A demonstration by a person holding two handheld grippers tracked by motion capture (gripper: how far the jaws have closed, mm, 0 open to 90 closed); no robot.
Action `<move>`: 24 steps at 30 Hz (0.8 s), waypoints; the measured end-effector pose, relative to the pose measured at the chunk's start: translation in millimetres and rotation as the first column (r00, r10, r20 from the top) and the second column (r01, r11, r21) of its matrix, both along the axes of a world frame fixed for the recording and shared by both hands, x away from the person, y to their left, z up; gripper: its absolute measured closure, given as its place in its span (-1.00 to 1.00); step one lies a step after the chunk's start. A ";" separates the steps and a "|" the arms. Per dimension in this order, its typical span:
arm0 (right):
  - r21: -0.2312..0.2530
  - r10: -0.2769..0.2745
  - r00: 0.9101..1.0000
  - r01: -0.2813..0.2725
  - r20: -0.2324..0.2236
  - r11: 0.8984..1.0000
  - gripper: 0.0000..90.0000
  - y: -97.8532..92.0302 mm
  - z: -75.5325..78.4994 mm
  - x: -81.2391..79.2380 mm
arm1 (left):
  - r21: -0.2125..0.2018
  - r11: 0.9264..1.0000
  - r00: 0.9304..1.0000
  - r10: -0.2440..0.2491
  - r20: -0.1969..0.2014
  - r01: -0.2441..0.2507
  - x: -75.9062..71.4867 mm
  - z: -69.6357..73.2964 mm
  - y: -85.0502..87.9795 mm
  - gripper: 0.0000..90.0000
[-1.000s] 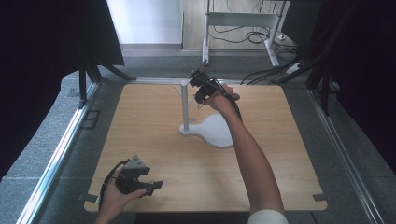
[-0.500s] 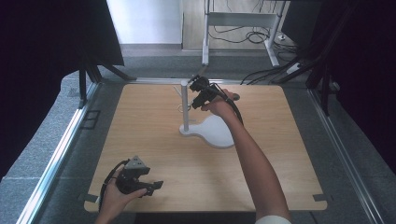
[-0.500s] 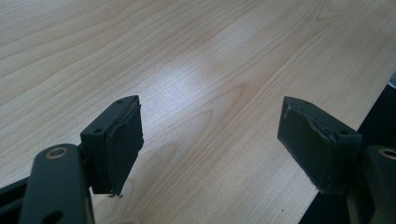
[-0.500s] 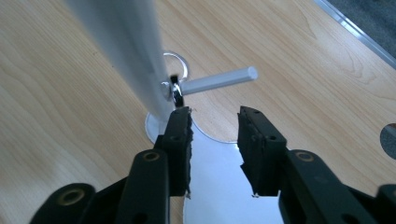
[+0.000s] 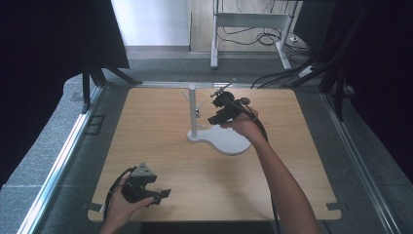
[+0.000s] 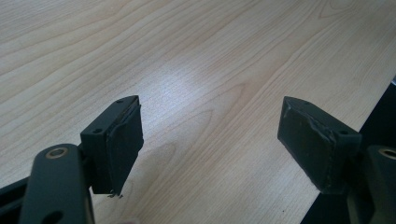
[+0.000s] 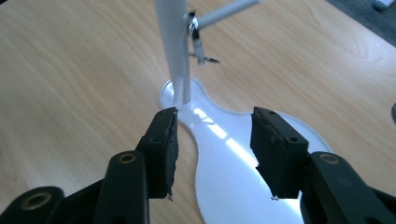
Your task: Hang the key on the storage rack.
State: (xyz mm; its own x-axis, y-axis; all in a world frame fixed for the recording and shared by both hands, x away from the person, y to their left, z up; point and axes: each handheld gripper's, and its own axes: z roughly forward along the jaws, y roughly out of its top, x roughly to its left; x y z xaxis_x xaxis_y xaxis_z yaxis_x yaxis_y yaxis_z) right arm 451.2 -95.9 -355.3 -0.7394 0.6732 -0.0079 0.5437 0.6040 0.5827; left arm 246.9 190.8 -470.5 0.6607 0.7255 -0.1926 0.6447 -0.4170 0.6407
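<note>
Reaching across the table, right gripper hovers beside the white stand, jaws just opening.

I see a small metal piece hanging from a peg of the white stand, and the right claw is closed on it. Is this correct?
Not quite. The small metal piece does hang from a peg of the white stand, but the right claw is not closed on it: the right gripper view shows its jaws, which have just been opening, apart and empty, short of the stand.
</note>
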 end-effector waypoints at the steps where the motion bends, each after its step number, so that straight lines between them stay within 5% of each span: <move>1: 0.000 0.000 1.000 0.000 0.000 1.000 0.14 0.0 0.0 0.0 | 0.000 1.000 1.000 0.000 0.000 0.000 0.0 0.0 0.0 -0.49; 8: 0.051 0.041 0.999 -0.042 0.020 0.998 0.10 -25.7 -18.0 -40.9 | -0.002 1.000 1.000 -0.004 0.005 0.004 -1.4 1.7 -2.0 -0.49; 24: 0.100 0.021 0.999 -0.023 0.024 0.995 0.09 -66.9 -74.8 -98.3 | 0.016 1.000 1.000 -0.002 -0.002 0.002 -0.8 -0.7 -5.4 -0.49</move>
